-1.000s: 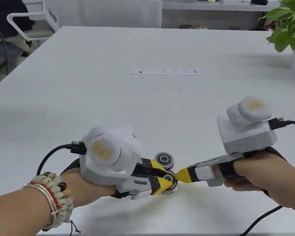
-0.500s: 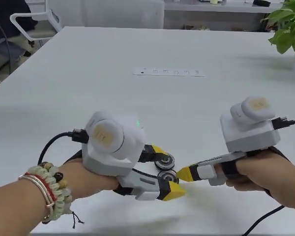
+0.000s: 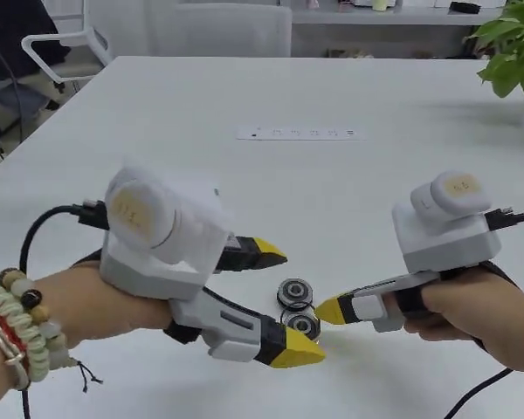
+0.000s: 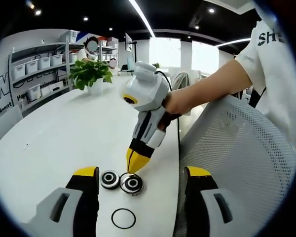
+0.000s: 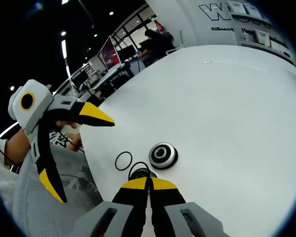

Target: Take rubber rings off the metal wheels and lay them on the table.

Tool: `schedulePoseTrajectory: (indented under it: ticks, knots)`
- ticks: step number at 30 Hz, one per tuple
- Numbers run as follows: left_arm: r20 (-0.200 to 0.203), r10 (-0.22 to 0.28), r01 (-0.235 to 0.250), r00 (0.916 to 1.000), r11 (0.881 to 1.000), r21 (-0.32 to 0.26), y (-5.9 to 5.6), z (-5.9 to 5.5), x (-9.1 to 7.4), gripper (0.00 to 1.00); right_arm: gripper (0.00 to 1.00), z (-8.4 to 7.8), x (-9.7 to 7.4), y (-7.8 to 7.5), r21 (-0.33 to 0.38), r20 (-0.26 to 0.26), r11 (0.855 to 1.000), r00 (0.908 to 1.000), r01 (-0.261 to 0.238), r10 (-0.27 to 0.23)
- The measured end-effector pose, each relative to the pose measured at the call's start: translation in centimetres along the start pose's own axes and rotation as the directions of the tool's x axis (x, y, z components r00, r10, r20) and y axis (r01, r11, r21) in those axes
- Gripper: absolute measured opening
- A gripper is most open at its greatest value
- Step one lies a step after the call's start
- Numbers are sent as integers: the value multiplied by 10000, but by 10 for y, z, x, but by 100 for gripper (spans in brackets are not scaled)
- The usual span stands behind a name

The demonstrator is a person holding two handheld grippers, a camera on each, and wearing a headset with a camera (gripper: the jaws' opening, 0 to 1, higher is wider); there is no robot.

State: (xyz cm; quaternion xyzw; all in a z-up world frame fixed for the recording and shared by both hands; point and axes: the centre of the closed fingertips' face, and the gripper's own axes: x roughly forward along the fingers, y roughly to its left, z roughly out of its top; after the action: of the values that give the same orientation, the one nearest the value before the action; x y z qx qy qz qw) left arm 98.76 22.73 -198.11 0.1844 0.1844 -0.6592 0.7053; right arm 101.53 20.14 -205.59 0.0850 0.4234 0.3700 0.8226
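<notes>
Two metal wheels lie side by side near the table's front edge, the farther wheel [image 3: 294, 292] [image 4: 110, 179] [image 5: 163, 155] and the nearer wheel [image 3: 302, 326] [image 4: 131, 183] [image 5: 140, 173]. A thin black rubber ring [image 4: 123, 218] [image 5: 123, 160] lies flat on the table beside them. My left gripper [image 3: 290, 304] [image 4: 142, 174] [image 5: 86, 162] is wide open, its jaws spread on either side of the wheels and holding nothing. My right gripper [image 3: 323, 312] [image 4: 133, 169] [image 5: 149, 181] is shut, its yellow tip resting against the nearer wheel.
The white table [image 3: 332, 201] stretches far ahead, with a flush socket strip [image 3: 301, 133] in its middle. A potted plant [image 3: 511, 48] stands at the far right. Chairs [image 3: 61, 44] stand beyond the far left corner, and a white mesh chair [image 4: 237, 158] is close behind the front edge.
My left gripper was closed around the nearer wheel; it has opened wide and drawn back to the left. The right gripper has kept its tip at the wheel.
</notes>
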Motion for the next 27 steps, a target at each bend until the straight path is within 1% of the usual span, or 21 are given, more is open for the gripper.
schedulePoseTrajectory:
  ticks: [2,4,7,10,13,15,17,20,23,25,26,27]
  knots:
    - [-42,98,-98,9999,9999,45,2,0,-7,72,0,0,0,1,14,-13,10000,10000,-31,31]
    - [-53,293,-293,9996,9995,74,4,1,-22,74,0,0,0,2,-43,-41,10000,10000,-47,47]
    - [184,813,-812,9965,9967,-61,11,1,-40,77,0,-1,0,2,-9,-87,10000,9999,-74,74]
    - [307,1120,-1115,9932,9936,-174,12,0,-52,81,0,-1,-1,1,12,-74,10000,10000,-21,21]
    - [393,1610,-1599,9862,9867,-309,16,-2,-67,84,0,0,-2,0,101,-3,9999,10000,-15,15]
    - [505,1982,-1960,9789,9795,-456,18,-4,-80,86,0,1,-3,-1,110,28,9999,10000,-5,5]
    - [599,2211,-2172,9734,9740,-645,18,-5,-87,87,0,0,-3,-1,121,19,9999,10000,-22,22]
    - [732,2548,-2480,9642,9645,-912,15,-9,-100,88,0,-1,-2,-1,69,-23,10000,10000,6,-6]
    - [633,2864,-2792,9560,9547,-1028,12,-16,-108,89,0,1,-2,0,79,34,10000,10000,-23,22]
    - [638,3031,-2944,9508,9484,-1179,9,-22,-112,90,0,3,-3,0,44,103,10000,9999,-69,68]
    - [695,3139,-3014,9469,9420,-1478,8,-26,-113,90,0,4,-3,1,26,159,10000,9999,-68,68]
    - [690,3151,-3012,9466,9400,-1600,6,-28,-113,90,0,5,-4,2,24,184,10000,9998,-84,83]
